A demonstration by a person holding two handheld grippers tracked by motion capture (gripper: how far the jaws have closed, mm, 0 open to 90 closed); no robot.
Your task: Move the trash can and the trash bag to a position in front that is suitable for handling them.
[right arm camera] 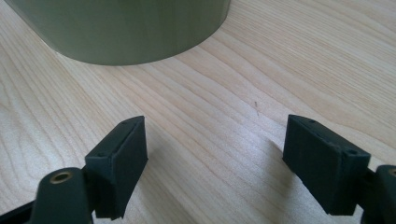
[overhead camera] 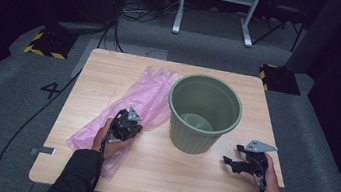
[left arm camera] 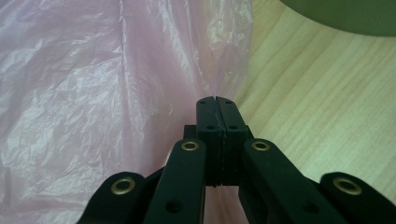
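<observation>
The left gripper has its fingers closed on an edge of the pink bag, which lies flat on the surface left of the green bin, probably to lift it for lining. The right gripper waits wide open and empty.

I see bin cut off at 1 o'clock; pink bag partly hidden under left hand.

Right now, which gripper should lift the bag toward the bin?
Left. The left gripper is already shut on the pink bag beside the bin; the right gripper is open over bare table.
</observation>
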